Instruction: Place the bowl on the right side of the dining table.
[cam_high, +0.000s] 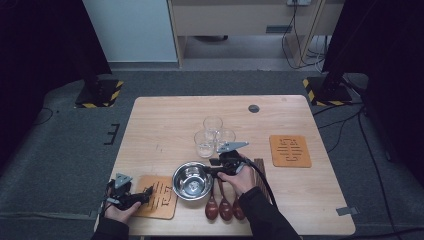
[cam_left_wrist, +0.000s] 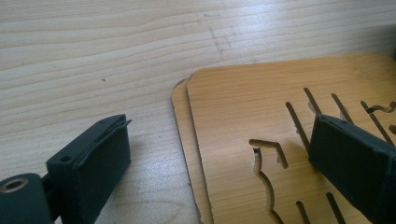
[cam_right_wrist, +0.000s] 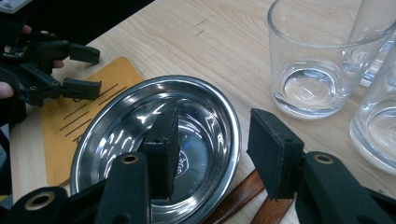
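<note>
Right gripper (cam_right_wrist: 210, 154) spread astride steel bowl (cam_right_wrist: 140, 121) rim, not pinching, left gripper (cam_left_wrist: 219, 163) spread across mat (cam_left_wrist: 261, 116) edge

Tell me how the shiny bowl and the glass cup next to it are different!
The bowl is metal and mirror-like; you cannot see through it. The cup is clear glass, so the table shows through. The bowl is wide and shallow, the cup narrower and taller. The right gripper has one jaw inside the bowl and one outside its rim; nothing reaches into the cup. Both are round, upright and look empty.
</note>
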